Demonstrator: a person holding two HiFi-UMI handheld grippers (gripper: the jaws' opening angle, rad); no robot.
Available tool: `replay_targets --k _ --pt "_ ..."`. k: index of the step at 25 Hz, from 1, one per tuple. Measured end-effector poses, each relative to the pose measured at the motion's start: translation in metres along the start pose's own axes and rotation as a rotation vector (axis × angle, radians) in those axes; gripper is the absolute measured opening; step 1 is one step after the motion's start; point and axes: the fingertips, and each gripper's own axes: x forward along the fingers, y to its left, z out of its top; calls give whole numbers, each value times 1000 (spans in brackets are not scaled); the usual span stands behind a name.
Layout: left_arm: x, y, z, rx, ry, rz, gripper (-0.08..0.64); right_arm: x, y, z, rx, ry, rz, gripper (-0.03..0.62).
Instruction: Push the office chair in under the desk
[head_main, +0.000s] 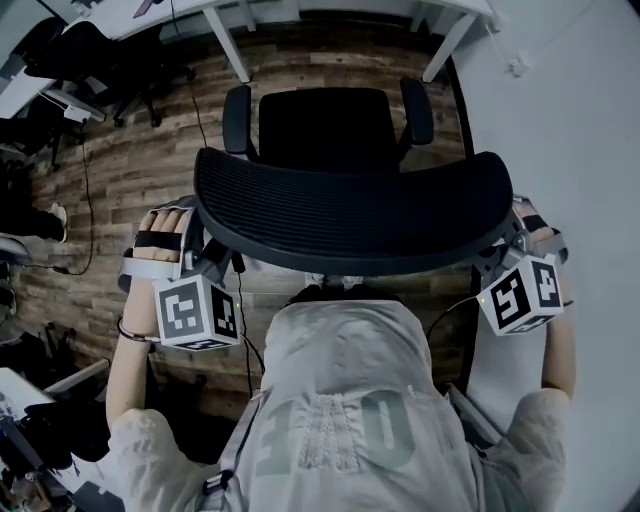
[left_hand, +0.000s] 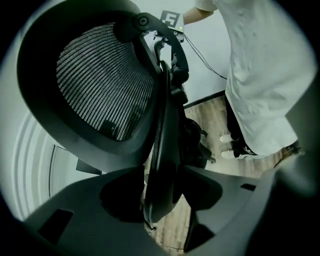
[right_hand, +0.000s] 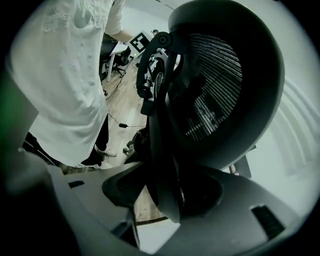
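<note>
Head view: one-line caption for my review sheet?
Person behind black mesh office-chair backrest, left tool and right tool clamped on its side edges, white desk ahead across wood floor.

Dim, cool light, fisheye warping, dark vignetted corners

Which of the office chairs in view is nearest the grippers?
The black mesh-backed office chair in the middle: left gripper and right gripper grip its backrest's ends. The dark chairs at upper left stand apart.
</note>
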Motion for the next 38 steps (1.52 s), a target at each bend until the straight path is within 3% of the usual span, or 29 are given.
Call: replay_targets --k 4,6,8,14,24,38 --pt "7 -4 -2 46 30 -59 217 9 -1 -12 -59 83 5 207" --pt "8 -2 -3 76 36 -66 169 16 -3 -19 -90 115 -5 206" --pt "10 -2 -2 85 33 -88 164 19 -5 -21 -122 119 -19 163" --pt "12 -3 -5 87 30 -158 155 18 -5 -16 -117 117 6 153" --pt "44 30 -16 98 47 -128 155 38 -27 -16 -80 89 -2 153" --pt "100 105 -37 96 40 -117 155 98 -116 -17 -91 106 -13 150"
